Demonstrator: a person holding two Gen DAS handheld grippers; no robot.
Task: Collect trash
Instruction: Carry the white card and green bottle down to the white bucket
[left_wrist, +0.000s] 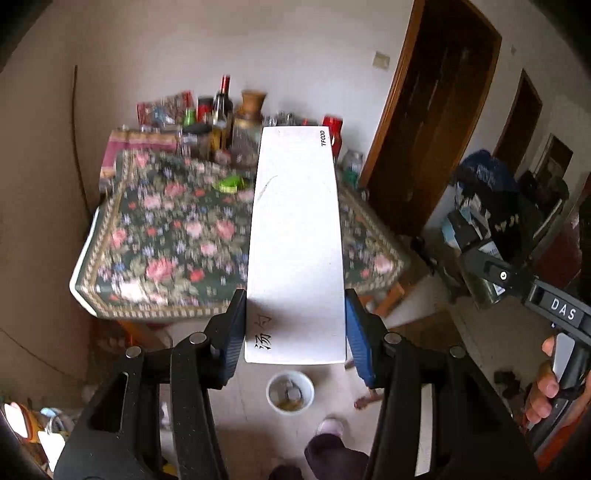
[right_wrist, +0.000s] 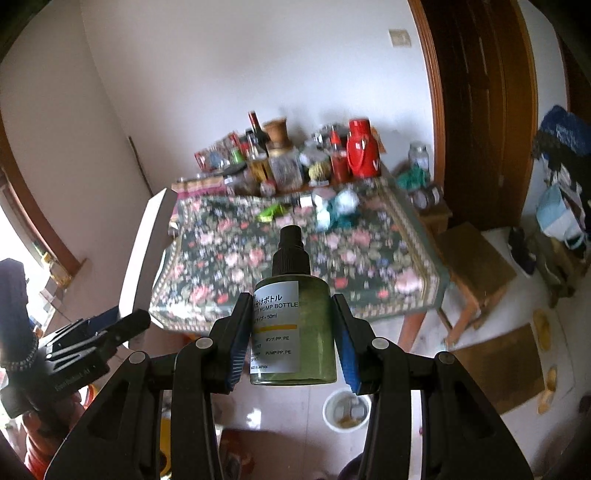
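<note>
clearly, green bottle (right_wrist: 295, 328) reads "pump bottle", white box (left_wrist: 295, 240) "tfood".

Both wrist cameras look forward and downward along their own fingers, close behind them. Both views share the floral-clothed table (left_wrist: 177, 236) and the white bin (right_wrist: 346, 410) on the floor.

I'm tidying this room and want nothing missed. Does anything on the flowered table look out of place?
Yes. Crumpled green wrapper and wadded white-and-teal scraps lie loose on the floral tablecloth, apart from the bottles and jars crowded along the wall side. They look like litter, though blur hides details.
</note>
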